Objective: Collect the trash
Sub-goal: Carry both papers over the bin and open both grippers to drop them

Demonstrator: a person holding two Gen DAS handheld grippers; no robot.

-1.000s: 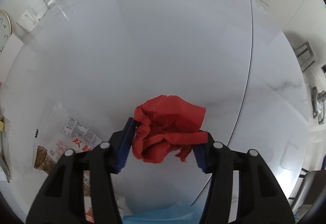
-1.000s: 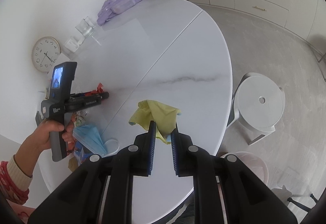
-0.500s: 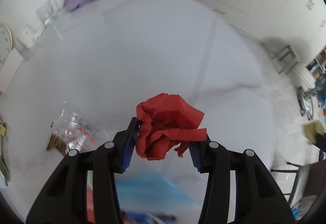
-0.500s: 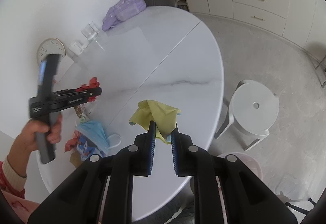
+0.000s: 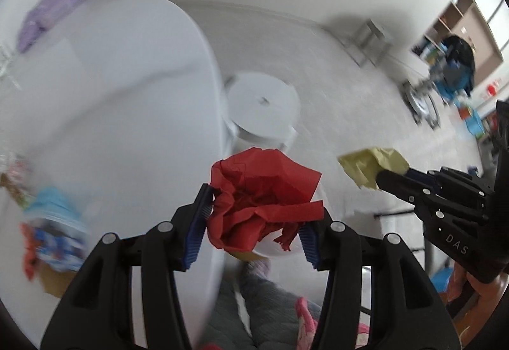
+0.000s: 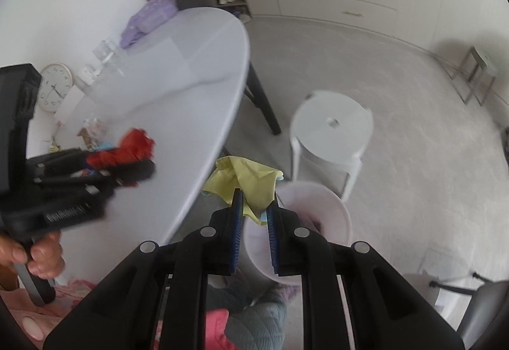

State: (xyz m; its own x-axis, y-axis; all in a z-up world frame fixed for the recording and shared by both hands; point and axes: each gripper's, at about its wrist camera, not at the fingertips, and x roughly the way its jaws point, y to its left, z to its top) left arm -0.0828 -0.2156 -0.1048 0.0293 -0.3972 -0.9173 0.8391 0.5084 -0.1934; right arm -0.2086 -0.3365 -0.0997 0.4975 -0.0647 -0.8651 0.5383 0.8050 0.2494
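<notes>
Crumpled red paper wad pinched in left gripper, at white table edge. Right gripper nips yellow crumpled paper over pale round bin. Centre each over bin opening w/ fingers low before letting go.

Our left gripper clamping crumpled red paper past the white desk edge, our right gripper pinching yellow paper nearby, white stool beyond

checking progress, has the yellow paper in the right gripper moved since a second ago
Yes. The yellow paper, clamped in the right gripper, was over the table earlier; now it is past the table's edge, above the pale bin.
</notes>
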